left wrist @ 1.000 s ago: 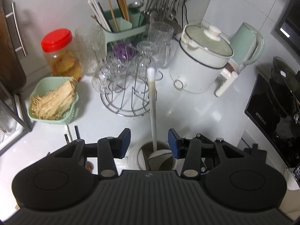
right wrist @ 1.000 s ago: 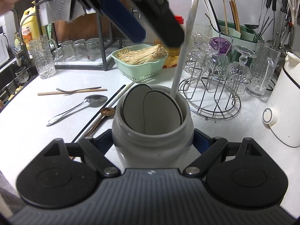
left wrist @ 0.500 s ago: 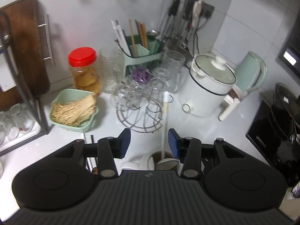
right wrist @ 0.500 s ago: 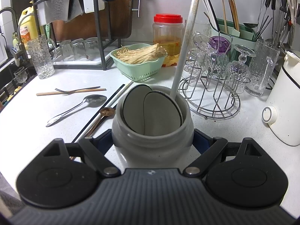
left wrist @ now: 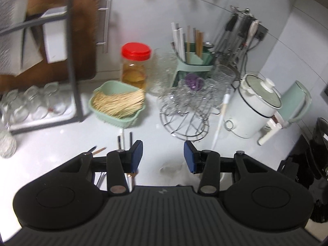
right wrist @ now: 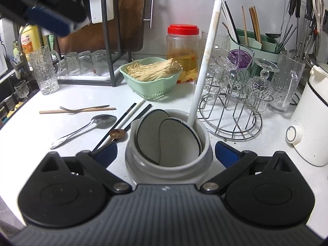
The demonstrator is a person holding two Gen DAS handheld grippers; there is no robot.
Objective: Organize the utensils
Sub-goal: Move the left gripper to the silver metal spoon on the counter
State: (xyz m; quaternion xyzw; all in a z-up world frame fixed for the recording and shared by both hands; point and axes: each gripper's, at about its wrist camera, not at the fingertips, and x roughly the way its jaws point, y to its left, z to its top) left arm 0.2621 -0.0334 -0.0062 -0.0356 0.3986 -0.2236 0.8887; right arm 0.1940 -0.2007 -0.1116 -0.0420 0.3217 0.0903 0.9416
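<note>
In the right wrist view, a fork (right wrist: 82,109), spoon (right wrist: 82,130) and chopsticks (right wrist: 123,123) are seen on the worktop (right wrist: 30,135) at left; the left tongs (left wrist: 163,156) are held apart, empty; at lower centre the grey holder (right wrist: 167,157), with a white chopstick (right wrist: 205,61) inside, is clasped by the right tongs (right wrist: 166,153).

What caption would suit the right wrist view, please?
Right gripper clamps a grey jar holding one white chopstick.

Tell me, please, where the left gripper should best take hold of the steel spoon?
Probably the spoon at mid-handle, from above, jaws across its width. It lies flat on the counter, apart from the fork, and the slim handle suits the jaws better than the wide bowl.
</note>
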